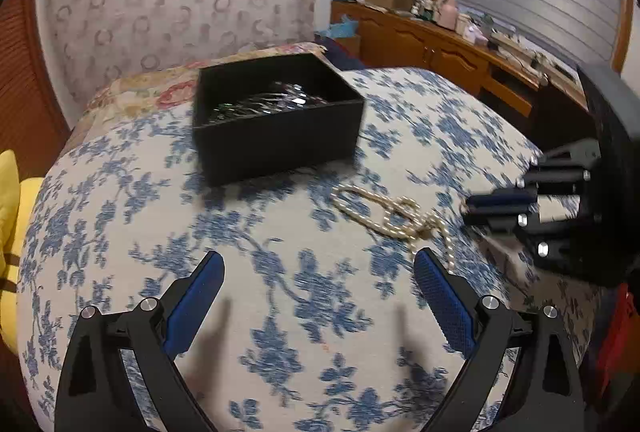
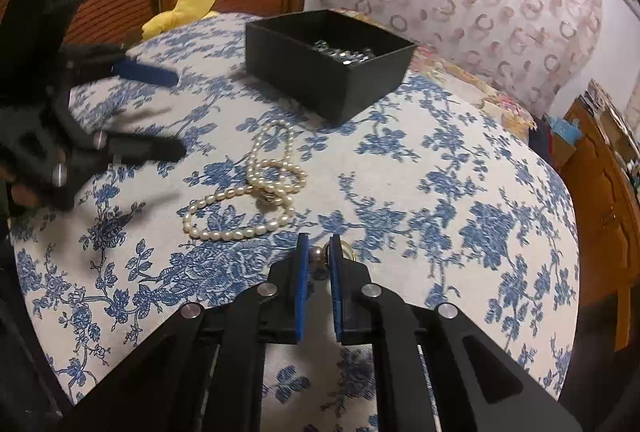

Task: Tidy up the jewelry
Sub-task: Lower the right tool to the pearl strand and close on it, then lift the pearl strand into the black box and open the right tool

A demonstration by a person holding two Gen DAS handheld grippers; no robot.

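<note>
— While the left claw (image 1: pixel 318 272) is held wide open and empty above the bed (image 1: pixel 280 312), what is gripped by the right claw (image 2: pixel 318 244)?
— A small bead (image 2: pixel 316 254) is pinched there. Pearls (image 2: pixel 256 187) are left beside the box (image 2: pixel 328 61).
</note>
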